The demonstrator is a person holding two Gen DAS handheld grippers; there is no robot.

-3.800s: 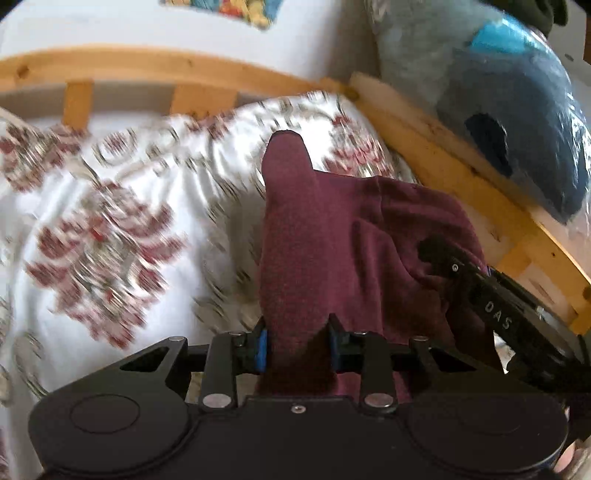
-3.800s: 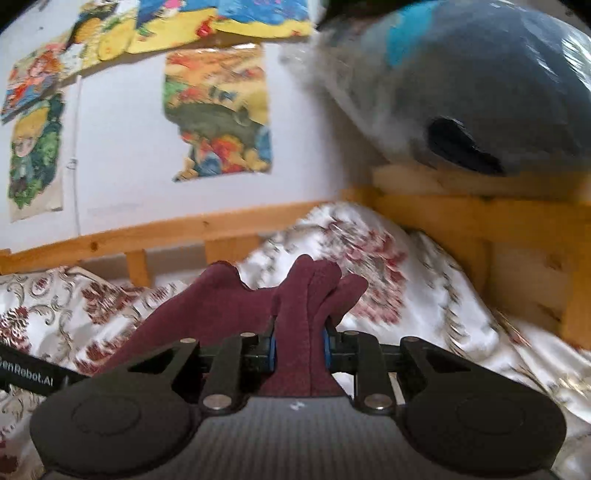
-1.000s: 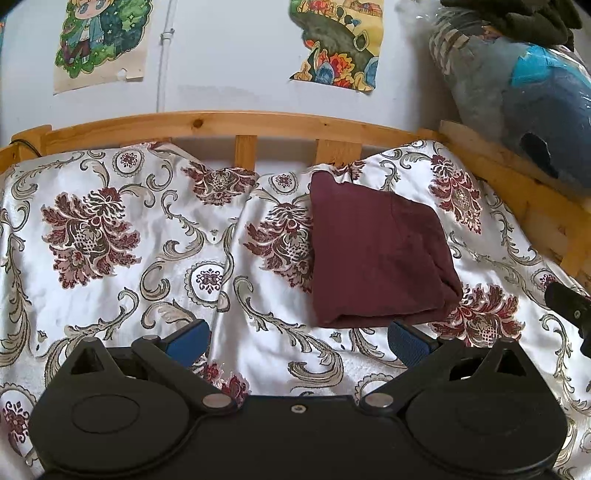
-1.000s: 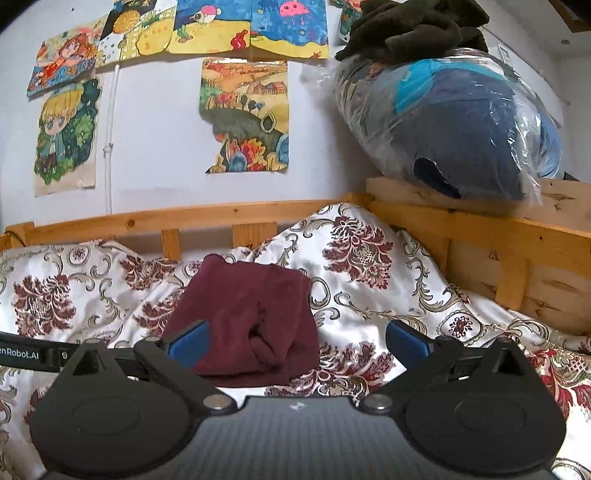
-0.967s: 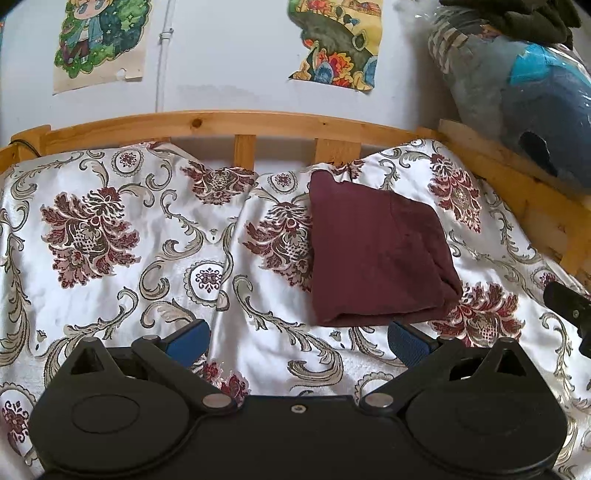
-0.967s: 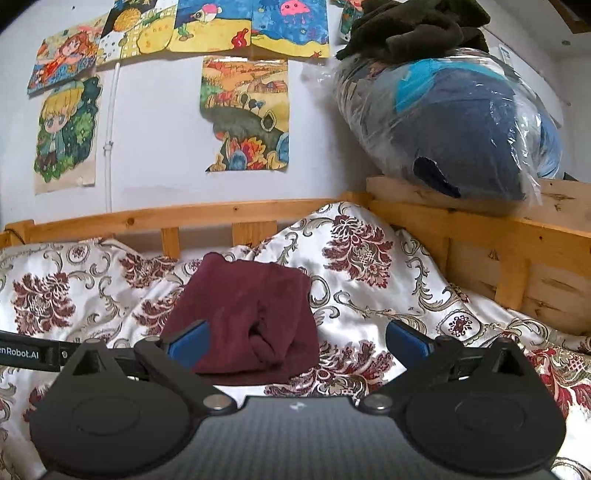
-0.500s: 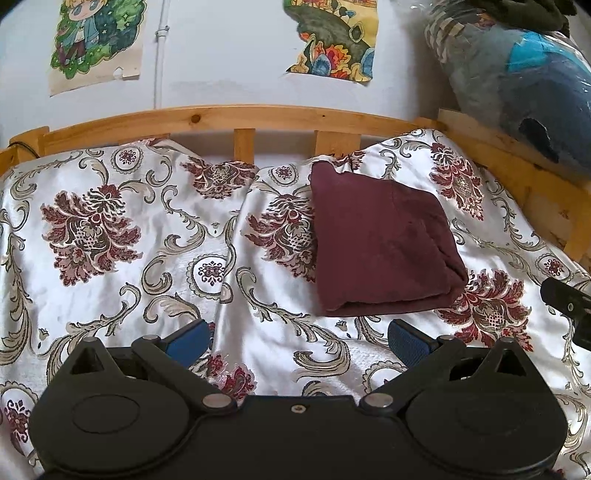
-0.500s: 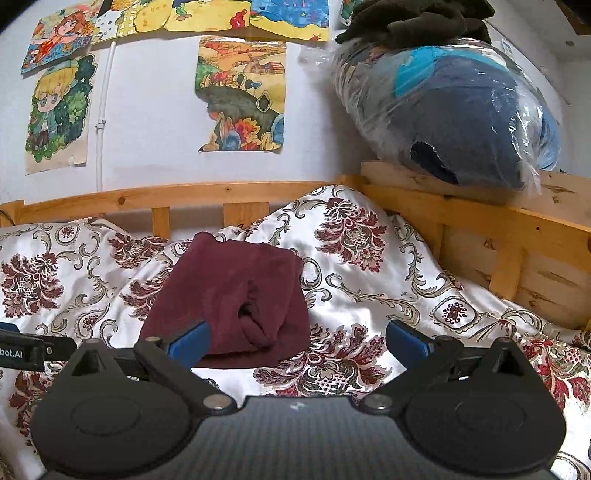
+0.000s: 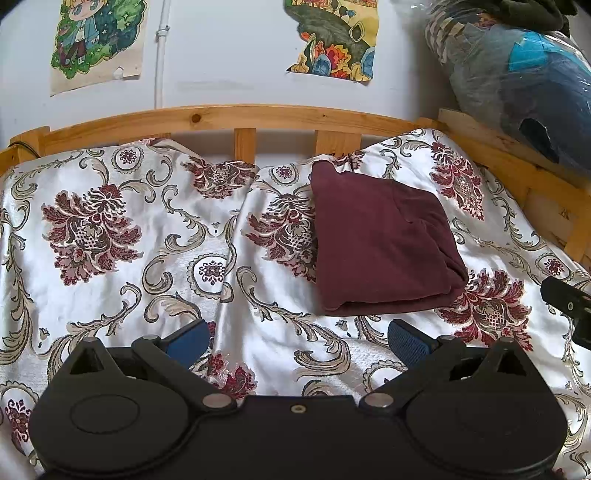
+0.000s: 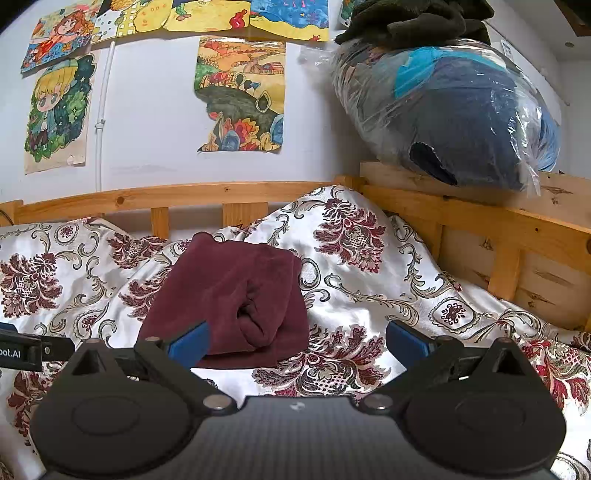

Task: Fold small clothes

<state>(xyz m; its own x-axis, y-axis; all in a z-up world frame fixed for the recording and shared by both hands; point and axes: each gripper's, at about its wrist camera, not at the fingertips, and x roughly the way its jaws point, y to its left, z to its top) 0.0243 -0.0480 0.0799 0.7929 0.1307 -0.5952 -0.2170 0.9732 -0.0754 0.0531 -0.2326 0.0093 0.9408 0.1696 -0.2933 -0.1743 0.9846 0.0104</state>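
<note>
A maroon garment [image 9: 380, 240] lies folded into a compact rectangle on the floral bedspread [image 9: 147, 240], toward the back right of the bed. It also shows in the right wrist view [image 10: 232, 291], with its rolled open end facing me. My left gripper [image 9: 297, 339] is open and empty, held back from the garment's near edge. My right gripper [image 10: 295, 343] is open and empty, just short of the garment's near right side. Its tip shows at the right edge of the left wrist view [image 9: 567, 299].
A wooden bed rail [image 9: 236, 118] runs along the back and the right side [image 10: 480, 221]. A plastic-wrapped blue bundle [image 10: 454, 110] rests on the right rail with dark clothes [image 10: 413, 18] on top. Posters [image 10: 240, 96] hang on the white wall.
Earlier both grippers were shut on the maroon garment and held it up. Now it lies folded on the bed and both grippers are open and drawn back. In the last second they shifted only slightly.
</note>
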